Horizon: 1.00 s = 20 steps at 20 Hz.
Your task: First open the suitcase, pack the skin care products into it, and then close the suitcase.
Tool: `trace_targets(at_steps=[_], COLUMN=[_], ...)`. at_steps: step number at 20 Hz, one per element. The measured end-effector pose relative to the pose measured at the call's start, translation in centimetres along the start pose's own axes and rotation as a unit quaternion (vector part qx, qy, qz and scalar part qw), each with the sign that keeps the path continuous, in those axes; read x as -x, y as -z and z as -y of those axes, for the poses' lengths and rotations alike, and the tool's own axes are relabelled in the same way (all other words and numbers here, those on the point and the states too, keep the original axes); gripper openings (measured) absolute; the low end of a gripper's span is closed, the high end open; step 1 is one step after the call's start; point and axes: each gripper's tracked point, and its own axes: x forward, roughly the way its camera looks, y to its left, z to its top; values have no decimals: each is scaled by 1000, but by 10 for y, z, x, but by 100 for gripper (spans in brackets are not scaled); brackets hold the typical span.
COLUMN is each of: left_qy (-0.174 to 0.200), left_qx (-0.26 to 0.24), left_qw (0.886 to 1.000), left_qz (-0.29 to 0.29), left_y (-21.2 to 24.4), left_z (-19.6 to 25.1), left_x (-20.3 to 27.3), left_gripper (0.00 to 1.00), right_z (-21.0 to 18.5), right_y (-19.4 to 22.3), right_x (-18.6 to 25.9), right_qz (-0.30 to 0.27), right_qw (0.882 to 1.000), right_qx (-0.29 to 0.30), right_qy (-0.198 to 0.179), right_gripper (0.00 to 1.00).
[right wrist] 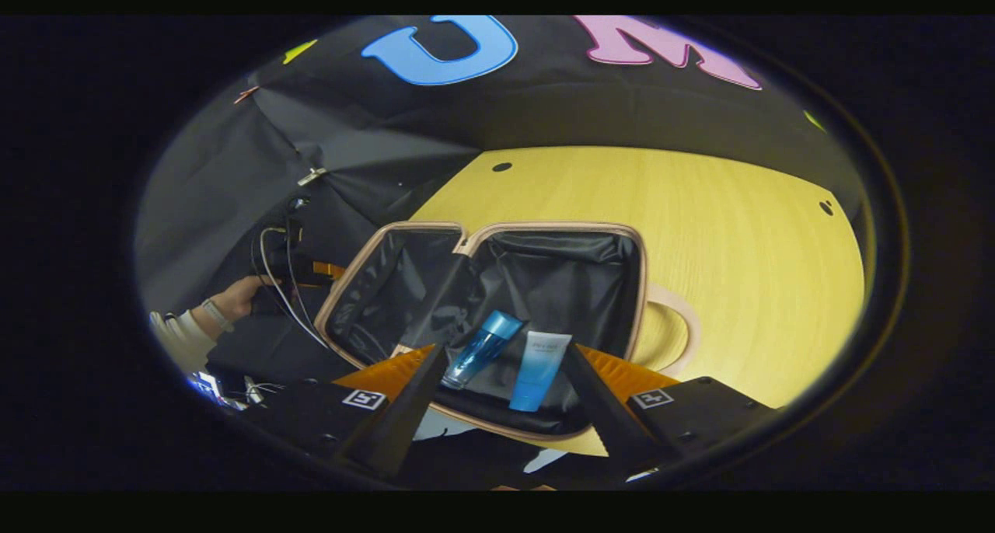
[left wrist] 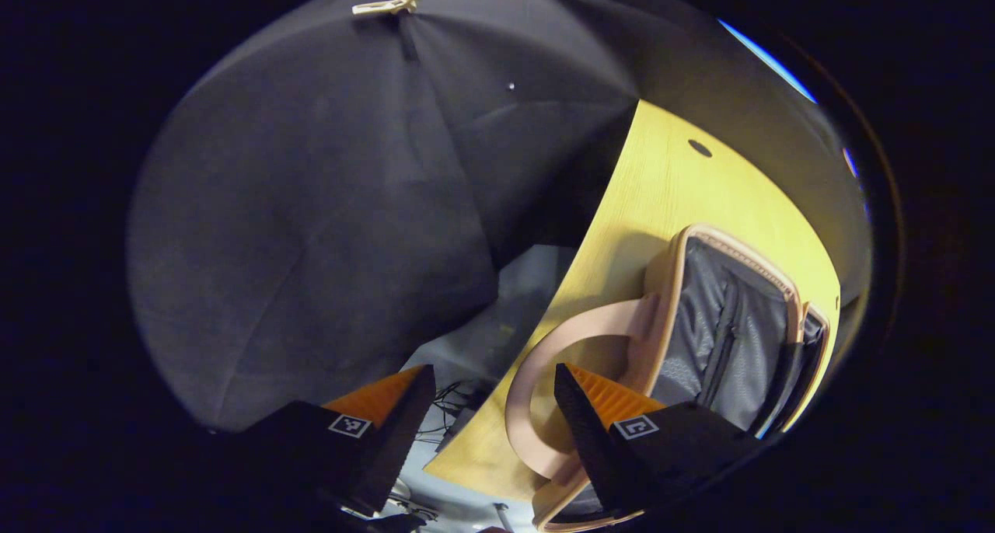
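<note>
The suitcase [right wrist: 497, 284] lies open on the tabletop [right wrist: 738, 245]. Inside it rest a blue bottle [right wrist: 482, 349] and a tube [right wrist: 538, 368]. Both the left gripper [left wrist: 486, 409] and the right gripper [right wrist: 501, 393] gape empty.

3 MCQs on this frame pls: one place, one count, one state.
1. Where do the skin care products lie?
A. On the bare table
B. Inside the suitcase
C. In the right gripper

2. How many products are there?
A. One
B. Two
C. Four

3. The suitcase is:
A. Zipped shut
B. Open flat
C. Standing upright, closed

Key:
1 B: the blue bottle and blue tube rest on the dark lining of the suitcase, on the table.
2 B: just those two.
3 B: both lined halves show; the right gripper is open, holding nothing.
</note>
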Motion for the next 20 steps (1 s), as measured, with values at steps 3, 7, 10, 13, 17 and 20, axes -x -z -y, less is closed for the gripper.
trace_targets(at_steps=[3,7,10,13,17,20], left_qy=[22,36,16,22,34,36], left_qx=[18,13,-48,-60,-76,-81], left_qw=[1000,999,999,998,994,989], left_qz=[-7,-8,-2,18,70,121], left_y=[2,3,2,-8,-28,-46], left_z=[3,12,14,18,23,43], left_x=[-10,-14,-8,14,56,100], left_gripper=[99,42,21,16,13,12], right_z=[6,8,9,13,20,25], right_y=[0,0,2,0,0,7], right_x=[0,3,7,9,14,20], right_qz=[-1,0,-3,3,19,26], right_qw=[1000,1000,1000,1000,1000,1000], right_qx=[-7,-13,-8,2,6,12], right_qy=[7,10,9,12,12,3], right_gripper=[100,100,98,98,98,98])
